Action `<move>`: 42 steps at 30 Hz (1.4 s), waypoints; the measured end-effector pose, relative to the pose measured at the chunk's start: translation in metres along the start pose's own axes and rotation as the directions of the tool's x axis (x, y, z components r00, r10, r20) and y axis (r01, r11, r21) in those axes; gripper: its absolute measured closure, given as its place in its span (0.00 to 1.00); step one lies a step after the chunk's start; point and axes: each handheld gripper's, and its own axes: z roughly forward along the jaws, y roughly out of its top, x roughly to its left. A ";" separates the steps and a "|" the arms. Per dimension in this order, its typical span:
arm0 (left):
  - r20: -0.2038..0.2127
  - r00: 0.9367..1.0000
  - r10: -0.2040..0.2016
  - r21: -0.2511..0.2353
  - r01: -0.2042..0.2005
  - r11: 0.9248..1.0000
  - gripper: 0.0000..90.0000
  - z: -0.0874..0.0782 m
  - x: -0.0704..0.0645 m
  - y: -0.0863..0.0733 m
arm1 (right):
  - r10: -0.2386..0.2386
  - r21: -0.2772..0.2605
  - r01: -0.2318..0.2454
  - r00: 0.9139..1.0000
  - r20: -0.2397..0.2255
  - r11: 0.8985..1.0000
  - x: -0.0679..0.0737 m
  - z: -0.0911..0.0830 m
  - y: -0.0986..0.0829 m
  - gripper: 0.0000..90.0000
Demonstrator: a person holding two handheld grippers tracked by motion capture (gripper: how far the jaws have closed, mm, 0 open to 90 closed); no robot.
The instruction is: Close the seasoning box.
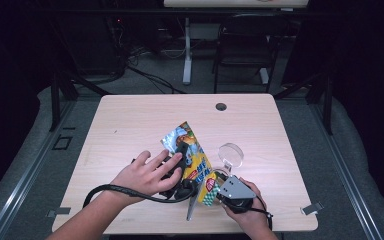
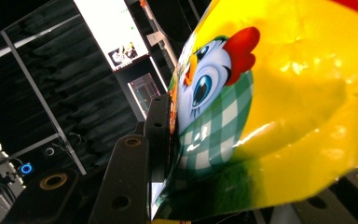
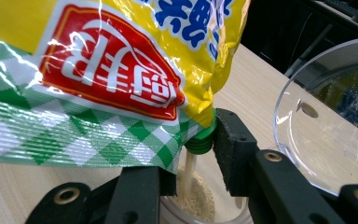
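A yellow seasoning bag (image 1: 194, 151) with a cartoon chicken is tilted over the table, and my left gripper (image 1: 182, 156) is shut on its middle. In the left gripper view the bag (image 2: 279, 107) presses against one black finger (image 2: 158, 133). Its green spout (image 3: 199, 141) points down and pale granules fall from it into a small clear jar (image 3: 193, 205). My right gripper (image 3: 195, 184) is shut on this jar, which sits just under the bag's lower end (image 1: 211, 186). From above, the right gripper (image 1: 226, 184) is at the front of the table.
A round clear lid (image 1: 231, 153) lies on the wooden table (image 1: 130, 125) just beyond the right gripper, and close on the right in the right gripper view (image 3: 326, 126). A chair (image 1: 245, 45) and table legs stand beyond the far edge.
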 end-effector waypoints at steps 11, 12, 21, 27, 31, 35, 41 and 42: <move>0.000 1.000 0.000 0.001 0.000 1.000 0.76 0.000 0.000 0.000 | 0.001 0.000 -0.001 1.000 0.001 1.000 0.000 0.000 0.000 0.79; 0.003 1.000 0.001 0.001 -0.001 1.000 0.76 0.000 0.000 0.000 | 0.003 -0.003 -0.003 1.000 0.001 1.000 0.000 0.000 0.000 0.79; -0.002 1.000 0.004 0.001 -0.004 1.000 0.76 0.000 0.001 0.000 | 0.004 -0.003 -0.004 1.000 -0.001 1.000 0.000 0.000 0.000 0.79; -0.003 1.000 0.016 0.004 -0.016 1.000 0.76 -0.001 0.002 0.001 | 0.003 -0.002 -0.003 1.000 0.003 1.000 0.000 0.000 0.000 0.79; -0.003 1.000 0.015 0.003 -0.015 1.000 0.76 -0.001 0.002 0.002 | 0.002 -0.001 -0.002 1.000 0.005 1.000 0.000 -0.001 0.000 0.79; -0.008 1.000 0.016 0.005 -0.016 1.000 0.76 -0.002 0.003 0.002 | 0.002 -0.002 -0.002 1.000 0.007 1.000 0.000 0.000 0.000 0.79; -0.010 1.000 0.014 0.004 -0.014 1.000 0.76 -0.002 0.002 0.002 | 0.001 -0.002 -0.001 1.000 0.008 1.000 -0.001 0.000 0.000 0.79; -0.010 1.000 0.013 0.003 -0.013 1.000 0.76 -0.002 0.002 0.002 | 0.001 -0.002 -0.001 1.000 0.008 1.000 -0.001 0.000 0.000 0.79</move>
